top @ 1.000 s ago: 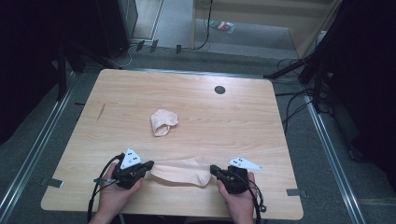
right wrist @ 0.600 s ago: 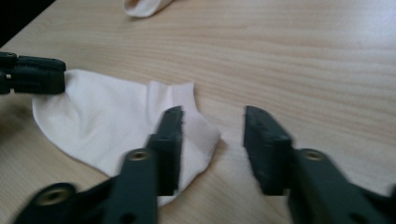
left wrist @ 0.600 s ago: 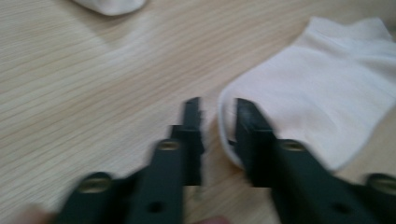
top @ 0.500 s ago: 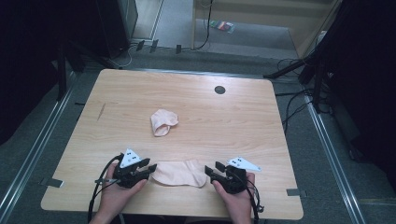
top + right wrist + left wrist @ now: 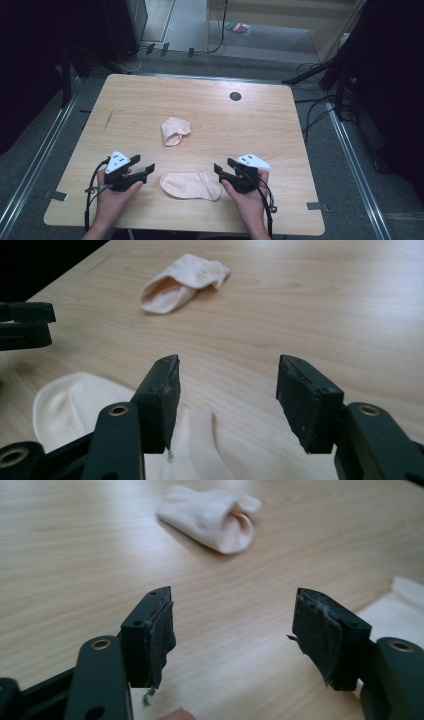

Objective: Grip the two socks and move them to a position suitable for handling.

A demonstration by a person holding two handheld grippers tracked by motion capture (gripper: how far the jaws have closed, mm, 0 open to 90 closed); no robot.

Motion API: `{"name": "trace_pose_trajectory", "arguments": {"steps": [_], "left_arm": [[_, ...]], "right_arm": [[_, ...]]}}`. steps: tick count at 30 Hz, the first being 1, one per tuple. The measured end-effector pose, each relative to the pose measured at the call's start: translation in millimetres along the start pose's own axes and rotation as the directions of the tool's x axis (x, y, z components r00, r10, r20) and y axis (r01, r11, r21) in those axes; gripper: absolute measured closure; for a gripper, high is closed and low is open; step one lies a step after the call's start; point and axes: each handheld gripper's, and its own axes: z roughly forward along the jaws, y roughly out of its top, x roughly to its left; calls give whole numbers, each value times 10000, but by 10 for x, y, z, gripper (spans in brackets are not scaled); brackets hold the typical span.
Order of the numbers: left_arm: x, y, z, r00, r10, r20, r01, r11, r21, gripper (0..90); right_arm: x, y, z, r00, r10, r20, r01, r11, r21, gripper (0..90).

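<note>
Sock point(image 5: 191, 185) lies flat on the bench point(image 5: 280, 125): soft, light, limp; I'd pinch its cuff edge. Both grippers' jaws are released, empty.

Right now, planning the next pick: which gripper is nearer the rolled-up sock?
Left. The left gripper sits below-left of the rolled-up sock; the right gripper is farther, below-right.

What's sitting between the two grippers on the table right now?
A flat peach sock lies between the left gripper and right gripper, both open, in the high view.
</note>
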Motion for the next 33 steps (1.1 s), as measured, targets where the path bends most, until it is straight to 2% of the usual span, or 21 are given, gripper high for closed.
{"name": "trace_pose_trajectory", "arguments": {"steps": [4,9,12,16,19,20,25,27,30,33], "left_arm": [[202,-8,-56,9984,-538,-157,532,9979,-372,293],[348,-31,-49,9956,-850,-403,832,9955,-449,279],[357,-46,-19,9946,-956,-395,942,9949,-366,280],[309,-55,22,9964,-627,-573,613,9978,-251,284],[290,-56,30,9972,-456,-601,448,9989,-144,287],[291,-57,32,9970,-486,-610,476,9987,-164,289],[311,-56,34,9957,-700,-606,693,9975,-147,297],[309,-57,42,9956,-686,-630,679,9976,-133,301],[303,-57,41,9961,-620,-632,615,9981,-99,302],[305,-58,42,9960,-627,-639,623,9980,-86,304]], "right_arm": [[110,220,206,9998,-28,-204,30,9999,96,437],[252,392,553,9990,-66,-449,88,9988,483,442],[309,479,790,9988,-137,-471,175,9964,827,446],[338,592,1073,9995,-223,-240,249,9929,1161,448],[339,672,1245,9999,-65,-116,78,9930,1179,444],[348,699,1294,9999,58,-106,-45,9930,1177,439],[459,798,1542,9999,19,-136,-4,9933,1159,397],[505,803,1670,9999,-160,4,159,9938,1104,359],[592,801,1879,9982,-446,389,378,9864,1597,310],[668,764,2003,9919,-1005,778,835,9767,1977,363]]}}
